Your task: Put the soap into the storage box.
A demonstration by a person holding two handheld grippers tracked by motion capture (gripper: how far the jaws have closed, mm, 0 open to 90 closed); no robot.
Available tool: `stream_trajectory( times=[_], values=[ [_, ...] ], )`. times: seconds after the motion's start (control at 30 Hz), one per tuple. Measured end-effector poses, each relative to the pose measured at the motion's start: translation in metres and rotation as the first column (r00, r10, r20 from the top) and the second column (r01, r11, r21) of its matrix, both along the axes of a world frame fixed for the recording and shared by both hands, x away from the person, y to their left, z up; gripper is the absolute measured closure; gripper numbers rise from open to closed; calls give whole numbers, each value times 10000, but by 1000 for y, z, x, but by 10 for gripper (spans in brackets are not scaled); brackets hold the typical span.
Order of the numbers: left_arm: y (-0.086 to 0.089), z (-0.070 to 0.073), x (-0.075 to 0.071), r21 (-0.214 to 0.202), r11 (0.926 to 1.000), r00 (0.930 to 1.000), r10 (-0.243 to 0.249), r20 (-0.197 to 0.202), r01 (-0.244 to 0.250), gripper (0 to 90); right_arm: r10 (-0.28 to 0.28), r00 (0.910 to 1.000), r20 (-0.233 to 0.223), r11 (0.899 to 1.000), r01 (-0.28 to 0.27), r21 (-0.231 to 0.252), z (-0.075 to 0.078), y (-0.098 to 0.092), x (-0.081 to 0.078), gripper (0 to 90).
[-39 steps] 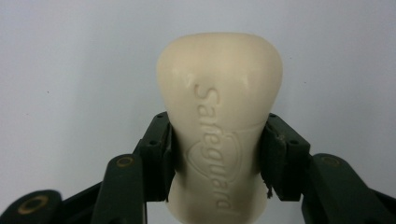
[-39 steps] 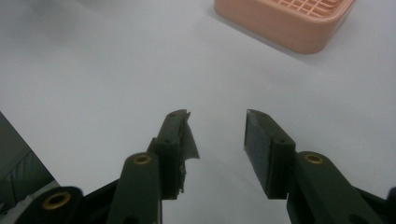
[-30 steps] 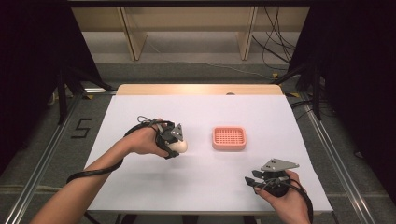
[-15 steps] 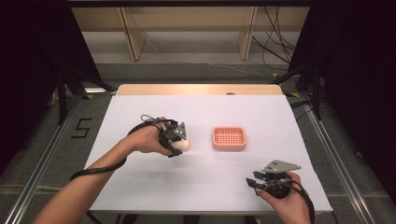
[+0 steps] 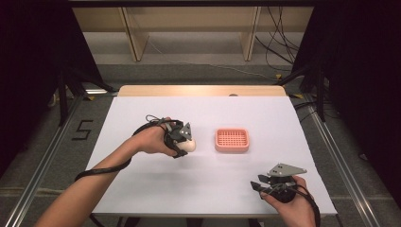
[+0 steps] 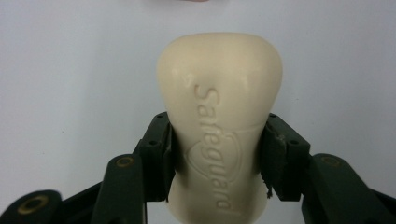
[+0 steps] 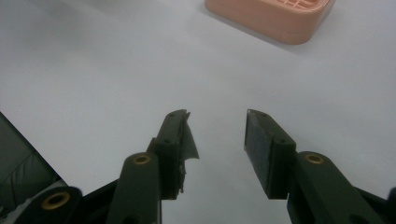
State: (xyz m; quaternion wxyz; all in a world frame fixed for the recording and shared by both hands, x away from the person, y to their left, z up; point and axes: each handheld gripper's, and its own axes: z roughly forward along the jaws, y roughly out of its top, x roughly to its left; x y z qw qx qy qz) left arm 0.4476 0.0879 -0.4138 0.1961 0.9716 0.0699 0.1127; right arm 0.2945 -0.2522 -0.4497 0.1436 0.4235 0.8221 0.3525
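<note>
The left gripper (image 5: 185,141) pinches a cream bar of soap (image 6: 219,121) between its fingers (image 6: 156,161), which press on the soap's two long sides near its near end; the far, rounded end sticks out beyond them. The soap sits left of the pink soap dish (image 5: 232,140), near it but apart, over the white table (image 5: 265,113). The right gripper (image 7: 217,140), at the near right, has its fingers spread with nothing between them.
</note>
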Motion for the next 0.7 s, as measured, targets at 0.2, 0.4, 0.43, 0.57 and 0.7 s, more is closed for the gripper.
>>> stream_trajectory(
  times=[0.2, 0.4, 0.43, 0.57, 0.7],
  values=[
    [-4, 1, 0, -76, 9999, 10000, -67, 52, 67, 497, -19, 10000, 90, 10000, 19, 32, -1, 0, 0, 594],
    [-7, 2, 1, -133, 9999, 9999, -85, 79, 86, 497, -69, 9999, 123, 9999, 68, 132, 0, -1, -1, 594],
    [-8, 3, 2, -142, 9999, 9999, -90, 103, 92, 497, -69, 9999, 123, 9999, 68, 132, 0, -1, -1, 594],
    [-12, 3, 3, -207, 9998, 9998, -79, 199, 83, 497, 60, 9997, 216, 10000, -60, 16, -1, -2, -1, 594],
    [-15, 3, 4, -336, 9994, 9994, 13, 353, -1, 498, -117, 9999, 116, 9999, 117, -21, 1, -2, -3, 592]
  ],
)
